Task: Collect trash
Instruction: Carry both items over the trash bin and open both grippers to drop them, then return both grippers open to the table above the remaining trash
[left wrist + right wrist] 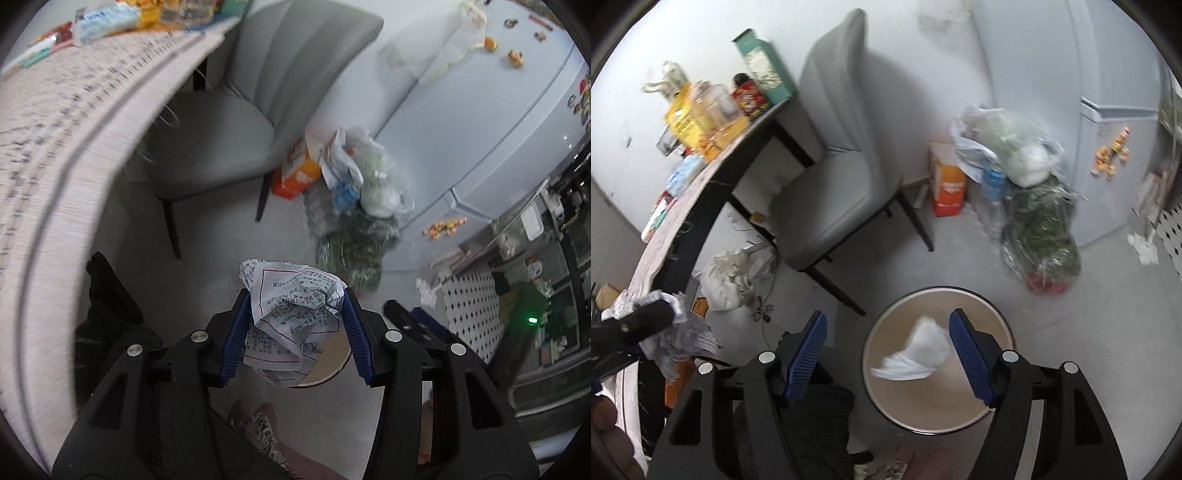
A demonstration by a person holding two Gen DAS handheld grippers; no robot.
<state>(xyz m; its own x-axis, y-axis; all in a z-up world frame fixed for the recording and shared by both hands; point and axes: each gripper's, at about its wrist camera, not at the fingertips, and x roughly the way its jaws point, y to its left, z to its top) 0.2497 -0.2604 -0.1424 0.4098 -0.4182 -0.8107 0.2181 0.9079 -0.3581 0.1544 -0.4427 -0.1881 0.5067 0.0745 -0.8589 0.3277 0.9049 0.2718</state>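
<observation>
Left wrist view shows the left gripper (293,325) clamped on a crumpled printed paper (291,314), its blue pads pressing the wad from both sides, above the floor with part of the round bin (334,363) showing just behind and below the paper. Beyond stand a grey chair (236,122), a table with a patterned cloth (66,155) at the left, and a heap of plastic bags (354,206) with an orange carton (299,173) against a pale fridge (498,122). Right wrist view shows the right gripper (886,354) with its jaws standing well apart and nothing pressed between them; it hangs over the bin (993,314), whose mouth lies between and beneath the fingers. A blurred white wad of tissue (919,350) is seen inside the bin's opening, just beside the right-hand pad but apart from it; whether it is resting on the bottom I cannot tell. At the left edge of this view the left gripper (639,325) appears with its paper (683,339), beside the table edge (701,221). Boxes and bottles (713,103) crowd the tabletop.
</observation>
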